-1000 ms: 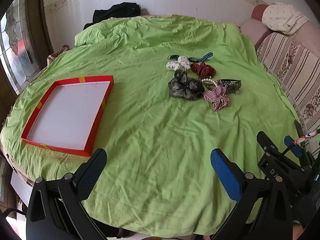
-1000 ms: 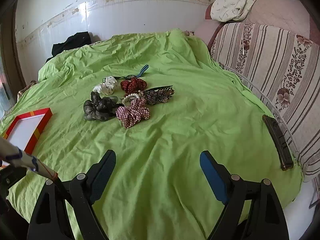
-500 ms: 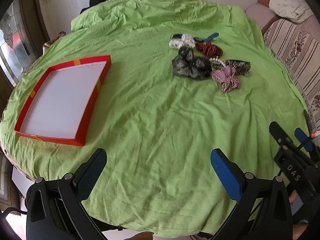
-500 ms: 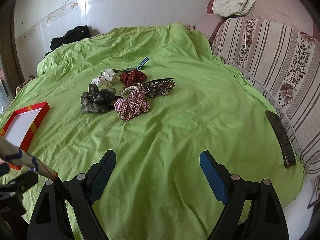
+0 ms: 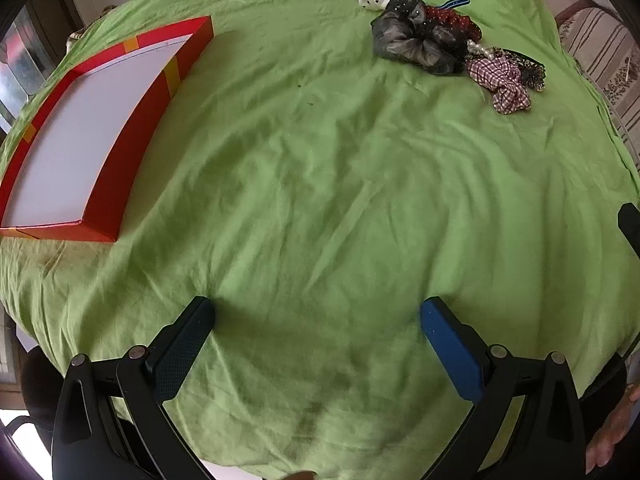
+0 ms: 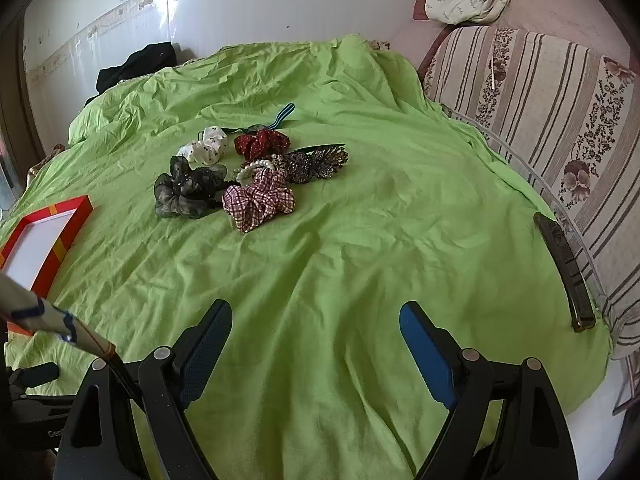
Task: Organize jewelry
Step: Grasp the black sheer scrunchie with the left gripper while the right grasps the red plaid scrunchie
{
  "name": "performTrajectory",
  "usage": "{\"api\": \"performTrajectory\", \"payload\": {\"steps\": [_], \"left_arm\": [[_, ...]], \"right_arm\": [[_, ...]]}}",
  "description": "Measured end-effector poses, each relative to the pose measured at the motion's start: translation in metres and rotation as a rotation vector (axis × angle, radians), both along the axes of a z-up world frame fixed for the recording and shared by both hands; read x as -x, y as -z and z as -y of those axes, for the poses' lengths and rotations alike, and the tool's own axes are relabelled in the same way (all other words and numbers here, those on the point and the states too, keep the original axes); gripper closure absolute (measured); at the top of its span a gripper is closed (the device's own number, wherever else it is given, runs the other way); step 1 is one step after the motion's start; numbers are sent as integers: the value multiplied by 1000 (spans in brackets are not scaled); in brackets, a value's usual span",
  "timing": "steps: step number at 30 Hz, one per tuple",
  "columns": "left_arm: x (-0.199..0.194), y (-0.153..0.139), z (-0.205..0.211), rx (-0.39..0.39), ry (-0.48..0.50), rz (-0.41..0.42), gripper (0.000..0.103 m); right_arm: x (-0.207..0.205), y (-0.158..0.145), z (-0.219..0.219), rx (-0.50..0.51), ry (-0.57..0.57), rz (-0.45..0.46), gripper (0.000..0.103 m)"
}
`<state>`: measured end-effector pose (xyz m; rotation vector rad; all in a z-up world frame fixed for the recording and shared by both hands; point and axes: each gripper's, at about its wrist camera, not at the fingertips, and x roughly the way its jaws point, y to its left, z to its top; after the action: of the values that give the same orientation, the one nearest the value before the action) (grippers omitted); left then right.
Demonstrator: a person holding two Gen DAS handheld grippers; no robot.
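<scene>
A heap of hair accessories lies on the green cloth: a grey-black sheer scrunchie (image 6: pixel 188 190) (image 5: pixel 412 38), a plaid scrunchie (image 6: pixel 260 200) (image 5: pixel 502 80), a red dotted one (image 6: pixel 262 142), a white dotted one (image 6: pixel 204 148), a pearl bracelet (image 6: pixel 256 167) and a beaded clip (image 6: pixel 316 162). A red box with a white floor (image 5: pixel 132 128) (image 6: pixel 70 226) sits at the left. My left gripper (image 5: pixel 316 316) is open over bare cloth, well short of both. My right gripper (image 6: pixel 316 320) is open too, with the heap ahead and slightly left.
The green cloth (image 6: pixel 380 220) covers a round table. A striped floral sofa (image 6: pixel 560 120) borders the right side. A dark flat bar (image 6: pixel 564 272) lies at the table's right edge. Dark clothing (image 6: pixel 136 64) sits at the far edge by the wall.
My left gripper has advanced and tipped down over the table, so box and heap sit nearer and higher in view. My right gripper has edged closer to the heap. Both stay open.
</scene>
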<state>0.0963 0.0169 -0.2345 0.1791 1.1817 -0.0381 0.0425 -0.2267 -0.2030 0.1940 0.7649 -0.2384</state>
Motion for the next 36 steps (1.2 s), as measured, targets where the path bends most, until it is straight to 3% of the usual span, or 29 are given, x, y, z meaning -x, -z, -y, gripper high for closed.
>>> {"api": "performTrajectory", "payload": {"steps": [11,18,26,30,36], "left_arm": [[1,5,3,-14,40,4,0],[-5,-54,9,2,93,186,0],[-98,-94,17,100,94,225,0],[-148,-84,38,128,126,215,0],[-203,-47,70,227,157,125,0]], "right_arm": [[-2,4,-5,1,-12,-6,14],[-14,-3,2,7,-46,31,14],[-77,-8,26,-108,-135,1,17],[-113,2,29,-160,-191,-10,20],[-159,26,27,-218,-230,-58,20]]}}
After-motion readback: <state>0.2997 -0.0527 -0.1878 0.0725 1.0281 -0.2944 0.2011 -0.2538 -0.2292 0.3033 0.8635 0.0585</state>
